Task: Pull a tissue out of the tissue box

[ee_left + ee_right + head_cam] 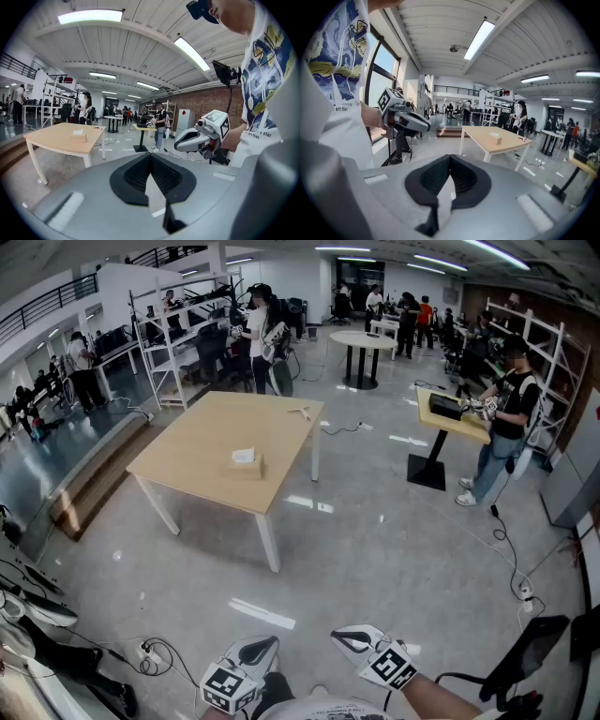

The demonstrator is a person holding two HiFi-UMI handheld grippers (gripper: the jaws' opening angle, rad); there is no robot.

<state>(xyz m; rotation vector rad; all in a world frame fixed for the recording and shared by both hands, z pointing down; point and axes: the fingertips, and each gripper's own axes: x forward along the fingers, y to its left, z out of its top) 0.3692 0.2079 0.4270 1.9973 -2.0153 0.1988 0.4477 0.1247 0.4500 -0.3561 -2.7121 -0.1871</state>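
Note:
A small brown tissue box [246, 462] with a white tissue sticking out of its top stands near the middle of a light wooden table [202, 442], far ahead of me. It shows small in the left gripper view as the tissue box [78, 136] and in the right gripper view as the tissue box [495, 137]. My left gripper [271, 642] and right gripper [340, 637] are held close to my body at the bottom of the head view, far from the table. Both are shut with nothing in them, the left gripper [151, 155] and the right gripper [450, 157] alike.
A small object [300, 412] lies near the table's far corner. Cables and a power strip [142, 650] lie on the floor at lower left, a black chair [534, 662] at lower right. A person stands at a standing desk [455, 418] to the right; shelves [178, 334] and a round table [361, 341] stand behind.

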